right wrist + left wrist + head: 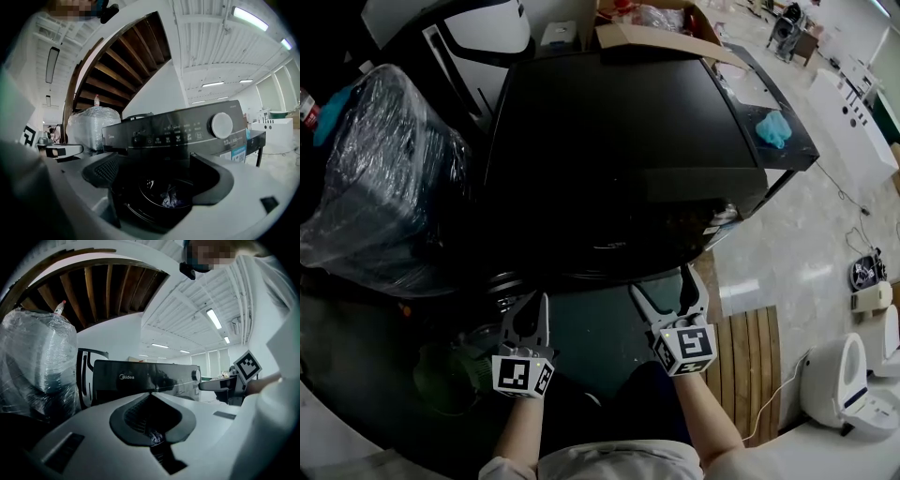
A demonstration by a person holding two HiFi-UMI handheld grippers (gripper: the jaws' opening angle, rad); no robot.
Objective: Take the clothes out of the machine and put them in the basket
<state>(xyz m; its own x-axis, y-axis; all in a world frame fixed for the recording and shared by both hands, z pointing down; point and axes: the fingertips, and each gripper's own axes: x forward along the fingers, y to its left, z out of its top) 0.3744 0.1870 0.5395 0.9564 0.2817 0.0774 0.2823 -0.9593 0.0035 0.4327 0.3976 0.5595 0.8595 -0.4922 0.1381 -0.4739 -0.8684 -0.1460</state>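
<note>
The black front-loading washing machine (609, 141) stands right in front of me, and its control panel shows in the left gripper view (145, 378) and the right gripper view (178, 136). Behind its round door, low in the right gripper view, lies a pale bundle of clothes (171, 197). My right gripper (661, 292) (159, 185) is open, its jaws spread in front of that door. The left gripper (530, 314) (150, 394) hangs beside it to the left, jaws closed tip to tip with nothing clearly held. A dim green basket-like shape (445, 375) sits on the floor at lower left.
A large plastic-wrapped bundle (384, 169) stands close against the machine's left side. A cardboard box (661, 33) sits behind the machine. A blue cloth (773, 127) lies on the black surface at right. A wooden slat mat (750, 356) and white fixtures (844, 380) are at lower right.
</note>
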